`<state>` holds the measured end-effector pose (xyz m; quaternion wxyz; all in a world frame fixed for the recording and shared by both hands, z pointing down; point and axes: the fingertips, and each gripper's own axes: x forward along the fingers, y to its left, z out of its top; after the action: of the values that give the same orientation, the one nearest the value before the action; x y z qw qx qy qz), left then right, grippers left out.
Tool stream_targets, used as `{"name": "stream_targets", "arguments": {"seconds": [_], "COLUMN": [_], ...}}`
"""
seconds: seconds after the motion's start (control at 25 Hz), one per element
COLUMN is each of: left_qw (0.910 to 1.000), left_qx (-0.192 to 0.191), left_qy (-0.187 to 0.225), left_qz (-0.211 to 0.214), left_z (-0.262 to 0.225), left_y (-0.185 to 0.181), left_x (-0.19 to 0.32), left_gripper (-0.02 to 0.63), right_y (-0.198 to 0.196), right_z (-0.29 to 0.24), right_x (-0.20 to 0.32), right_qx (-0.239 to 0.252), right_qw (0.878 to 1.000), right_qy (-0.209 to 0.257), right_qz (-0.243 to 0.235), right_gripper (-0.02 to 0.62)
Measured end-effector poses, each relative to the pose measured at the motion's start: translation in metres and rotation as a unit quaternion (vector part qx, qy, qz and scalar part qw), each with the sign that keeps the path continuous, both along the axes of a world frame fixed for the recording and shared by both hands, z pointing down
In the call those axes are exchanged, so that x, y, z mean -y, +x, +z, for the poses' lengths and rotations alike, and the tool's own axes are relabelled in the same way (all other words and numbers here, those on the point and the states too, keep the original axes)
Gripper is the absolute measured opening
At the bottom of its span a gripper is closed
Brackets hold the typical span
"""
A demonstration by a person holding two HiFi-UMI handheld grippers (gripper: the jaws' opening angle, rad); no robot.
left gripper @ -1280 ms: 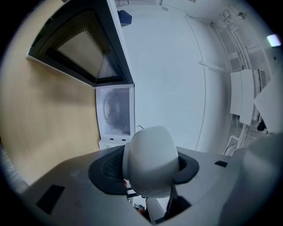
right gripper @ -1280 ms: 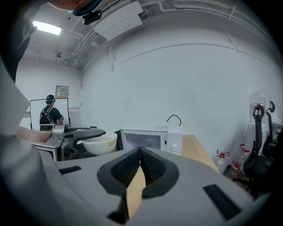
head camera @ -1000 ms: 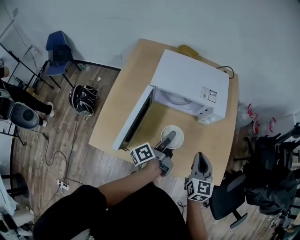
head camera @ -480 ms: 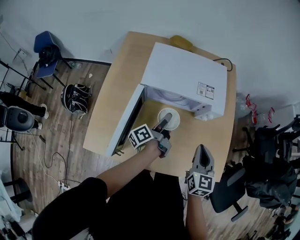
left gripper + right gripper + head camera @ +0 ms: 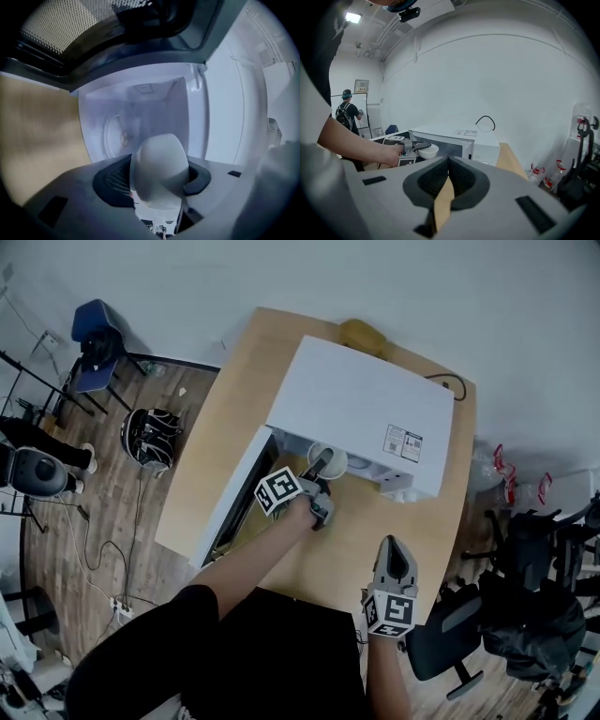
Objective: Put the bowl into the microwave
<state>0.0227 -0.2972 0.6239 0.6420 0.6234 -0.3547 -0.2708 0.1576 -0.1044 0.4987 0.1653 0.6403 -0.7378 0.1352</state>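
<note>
Grips bowl (image 5: 338, 463) by the rim in left gripper (image 5: 323, 468), mid-frame in the head view, right at the mouth of microwave (image 5: 366, 404). Sits half tucked under the front edge of the white top, off the table (image 5: 417, 521). In the left gripper view, fills the lower centre as a pale bowl (image 5: 159, 166) pinched between the two dark pads, with the lit white cavity (image 5: 154, 108) open behind it. Door (image 5: 232, 507) swung wide toward the left of the frame, its window facing up. Right gripper (image 5: 394, 554) at lower right of the head view, near the table's front edge, well apart from the bowl. Fingers pressed together at the tips and empty, with only a sliver of tan table showing between them lower down in the right gripper view.
</note>
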Motion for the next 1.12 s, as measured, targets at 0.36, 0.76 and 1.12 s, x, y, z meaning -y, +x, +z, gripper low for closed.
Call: {"name": "stream_targets", "arguments": {"seconds": [0.36, 0.76, 1.12], "left_qw": [0.9986, 0.9944, 0.9955], "left_qx": [-0.032, -0.025, 0.052], "left_qy": [-0.03, -0.048, -0.036], "left_qz": [-0.03, -0.09, -0.07], "left_z": [0.045, 0.059, 0.063], "left_y": [0.016, 0.017, 0.022], "left_x": [0.038, 0.068, 0.076], "left_gripper": [0.227, 0.229, 0.249], "right_y": [0.016, 0.012, 0.009], "right_z": [0.02, 0.033, 0.034], "right_x": [0.014, 0.016, 0.011], "right_qx": [-0.003, 0.005, 0.005], "right_qw": [0.999, 0.998, 0.998], "right_qy": [-0.024, -0.033, -0.034], "right_qz": [-0.025, -0.049, -0.049], "right_gripper": [0.06, 0.06, 0.06]}}
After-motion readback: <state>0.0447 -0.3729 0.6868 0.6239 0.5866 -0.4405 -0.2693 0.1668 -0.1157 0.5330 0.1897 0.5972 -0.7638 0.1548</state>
